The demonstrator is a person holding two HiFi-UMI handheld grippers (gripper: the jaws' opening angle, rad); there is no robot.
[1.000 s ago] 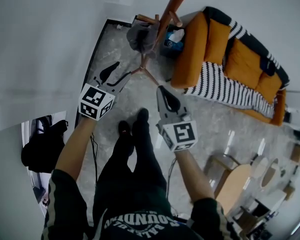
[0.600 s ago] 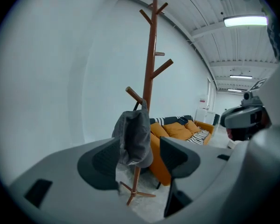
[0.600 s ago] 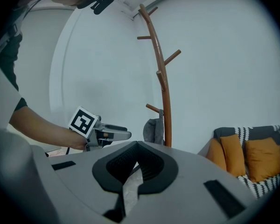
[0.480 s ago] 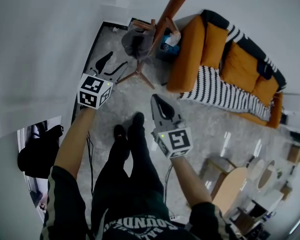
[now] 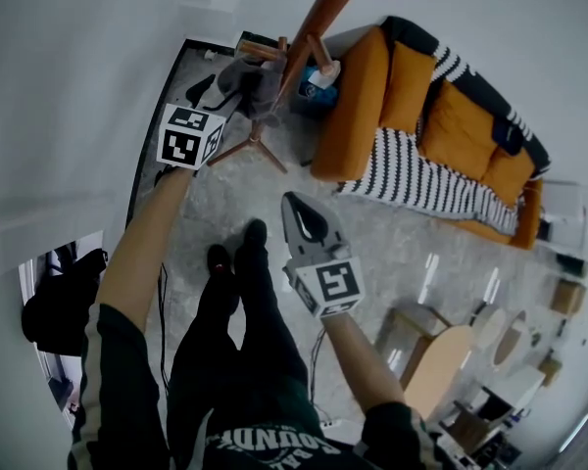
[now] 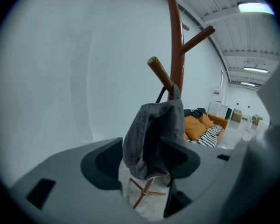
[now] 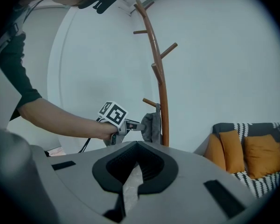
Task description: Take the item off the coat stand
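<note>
The stand (image 5: pixel 309 18), its top cut off in the head view, holds the grey cap (image 6: pixel 154 125) on a low peg. Since a second ago the left gripper (image 5: pixel 219 91) has reached forward to it. Its jaws have just been opening wide, with the cap between them and contact unclear. The right gripper (image 7: pixel 137 145), jaws together, hangs back.

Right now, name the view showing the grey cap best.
The left gripper view: the grey cap fills the middle, close and sharp. The head view shows it small from above; the right gripper view, small and distant.
</note>
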